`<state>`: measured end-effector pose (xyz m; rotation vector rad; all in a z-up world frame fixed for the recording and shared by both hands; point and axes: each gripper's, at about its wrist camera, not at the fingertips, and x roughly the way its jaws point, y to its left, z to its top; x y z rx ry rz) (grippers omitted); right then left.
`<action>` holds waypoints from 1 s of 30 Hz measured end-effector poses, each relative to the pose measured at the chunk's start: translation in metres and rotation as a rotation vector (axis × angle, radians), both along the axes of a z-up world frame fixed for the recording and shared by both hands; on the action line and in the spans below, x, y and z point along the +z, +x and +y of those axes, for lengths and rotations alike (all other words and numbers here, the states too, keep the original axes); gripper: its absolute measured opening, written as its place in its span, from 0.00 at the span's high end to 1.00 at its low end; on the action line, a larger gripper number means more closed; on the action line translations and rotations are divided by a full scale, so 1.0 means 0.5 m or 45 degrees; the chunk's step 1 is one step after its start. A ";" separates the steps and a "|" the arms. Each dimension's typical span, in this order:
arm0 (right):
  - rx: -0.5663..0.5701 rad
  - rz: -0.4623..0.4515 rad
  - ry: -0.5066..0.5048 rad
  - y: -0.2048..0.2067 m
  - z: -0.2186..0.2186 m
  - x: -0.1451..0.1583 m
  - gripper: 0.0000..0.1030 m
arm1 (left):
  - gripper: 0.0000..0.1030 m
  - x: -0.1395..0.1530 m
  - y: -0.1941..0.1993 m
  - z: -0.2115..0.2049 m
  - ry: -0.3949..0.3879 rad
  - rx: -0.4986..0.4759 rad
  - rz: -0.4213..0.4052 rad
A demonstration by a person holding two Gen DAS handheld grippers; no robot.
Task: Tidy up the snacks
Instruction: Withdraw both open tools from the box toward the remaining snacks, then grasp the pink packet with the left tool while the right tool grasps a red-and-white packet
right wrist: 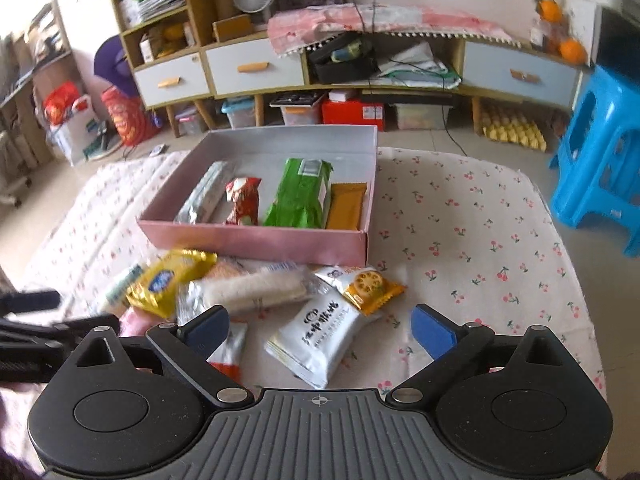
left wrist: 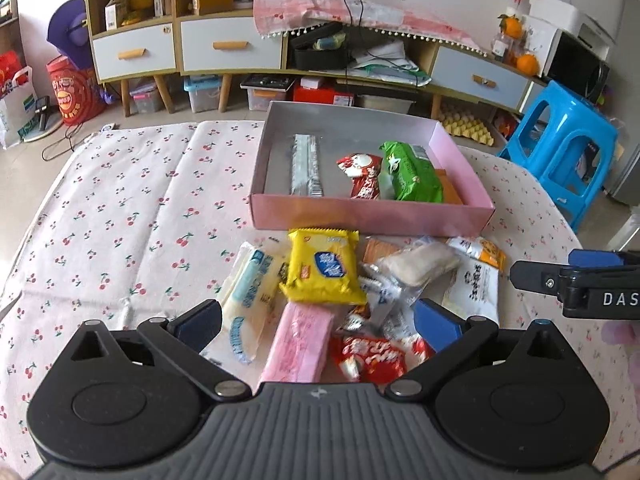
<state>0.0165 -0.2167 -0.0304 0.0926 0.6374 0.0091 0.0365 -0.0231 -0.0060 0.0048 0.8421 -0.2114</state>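
Observation:
A pink box (left wrist: 368,214) (right wrist: 256,240) on the cherry-print cloth holds a silver bar (left wrist: 306,166), a red packet (left wrist: 362,176), a green bag (left wrist: 412,172) (right wrist: 300,196) and an orange bar (right wrist: 346,206). A heap of loose snacks lies in front of it: a yellow biscuit pack (left wrist: 322,268) (right wrist: 168,280), a pink pack (left wrist: 298,344), a red-white pack (left wrist: 372,356), a white pack with black writing (right wrist: 316,336). My left gripper (left wrist: 318,324) hangs open over the pink pack, holding nothing. My right gripper (right wrist: 320,328) is open above the white pack, not touching it.
A low cabinet with drawers (left wrist: 228,46) lines the far wall, with storage bins beneath. A blue plastic stool (left wrist: 564,148) (right wrist: 600,160) stands right of the table. The table cloth (right wrist: 472,240) is bare to the right of the box.

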 end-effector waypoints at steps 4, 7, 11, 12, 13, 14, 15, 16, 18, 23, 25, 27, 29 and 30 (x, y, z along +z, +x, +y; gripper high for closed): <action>0.019 0.006 -0.039 -0.007 0.004 -0.020 0.04 | 0.00 -0.008 -0.018 0.012 0.038 0.004 -0.042; 0.040 0.012 -0.051 -0.010 0.008 -0.031 0.04 | 0.00 -0.018 -0.026 0.023 0.038 0.011 -0.051; 0.062 0.008 -0.081 -0.017 0.015 -0.042 0.04 | 0.00 -0.036 -0.028 0.038 0.013 0.024 -0.013; 0.071 0.007 -0.083 -0.018 0.016 -0.045 0.04 | 0.00 -0.041 -0.030 0.042 0.004 0.036 -0.002; 0.089 0.006 -0.085 -0.019 0.018 -0.049 0.04 | 0.00 -0.046 -0.032 0.045 -0.009 0.042 0.006; 0.109 0.007 -0.089 -0.020 0.021 -0.054 0.04 | 0.00 -0.050 -0.035 0.046 -0.023 0.039 0.011; 0.128 0.008 -0.098 -0.021 0.023 -0.060 0.04 | 0.00 -0.056 -0.039 0.046 -0.036 0.023 0.013; 0.143 0.011 -0.112 -0.020 0.027 -0.066 0.04 | 0.00 -0.061 -0.042 0.046 -0.037 0.009 0.010; 0.167 0.015 -0.136 -0.018 0.033 -0.077 0.04 | 0.01 -0.070 -0.046 0.042 -0.014 -0.014 -0.005; 0.224 0.031 -0.140 -0.008 0.047 -0.099 0.04 | 0.03 -0.080 -0.044 0.042 0.031 -0.080 -0.030; 0.247 0.031 -0.127 -0.003 0.053 -0.103 0.04 | 0.12 -0.082 -0.043 0.044 0.035 -0.106 -0.040; 0.282 0.020 -0.112 -0.001 0.061 -0.105 0.04 | 0.20 -0.084 -0.040 0.044 0.033 -0.134 -0.037; 0.332 0.007 -0.110 -0.001 0.069 -0.104 0.04 | 0.24 -0.082 -0.039 0.045 0.017 -0.151 -0.042; 0.360 0.003 -0.112 -0.001 0.074 -0.104 0.04 | 0.25 -0.081 -0.038 0.045 0.012 -0.157 -0.041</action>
